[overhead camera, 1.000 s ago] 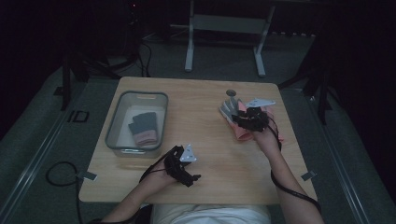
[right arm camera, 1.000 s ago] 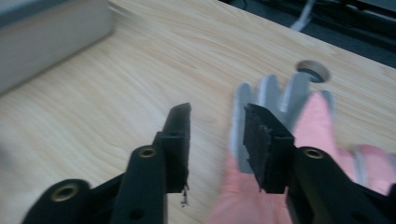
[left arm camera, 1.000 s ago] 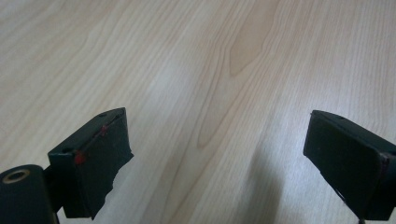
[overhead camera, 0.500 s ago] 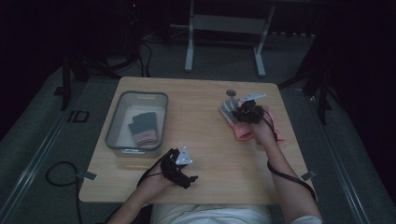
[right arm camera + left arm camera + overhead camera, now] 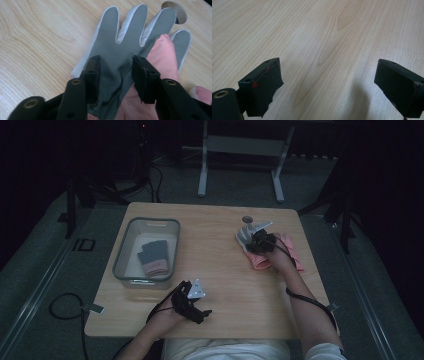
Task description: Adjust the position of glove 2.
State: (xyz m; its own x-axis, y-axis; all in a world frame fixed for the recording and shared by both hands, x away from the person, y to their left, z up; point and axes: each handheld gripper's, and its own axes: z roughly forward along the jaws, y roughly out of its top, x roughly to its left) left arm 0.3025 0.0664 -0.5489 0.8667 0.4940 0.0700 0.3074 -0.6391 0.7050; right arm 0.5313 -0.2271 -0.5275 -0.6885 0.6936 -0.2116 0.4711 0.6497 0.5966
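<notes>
A grey-palmed white glove [image 5: 120, 45] lies flat on the wooden table, its fingers pointing away from my right gripper [image 5: 116, 65]. The jaws stand partly closed, pressed down on the palm either side of a small raised fold of fabric. A pink glove [image 5: 162, 57] overlaps the grey one on its right. From the high view, my right gripper [image 5: 261, 241] sits over the grey glove [image 5: 243, 236] at the table's right, with the pink glove [image 5: 292, 254] beside it. My left gripper [image 5: 192, 302] rests near the front edge. Its jaws [image 5: 328, 75] are wide open over bare wood.
A clear bin [image 5: 120, 255] stands at the table's left with a dark grey glove with a pink cuff [image 5: 152, 256] inside. A round cable hole [image 5: 247, 219] sits just beyond the grey glove. Desk legs and cables are on the floor around the table.
My right gripper has slid slightly toward the person and settled on the grey glove's palm. The left gripper has drifted a little nearer the front edge.
</notes>
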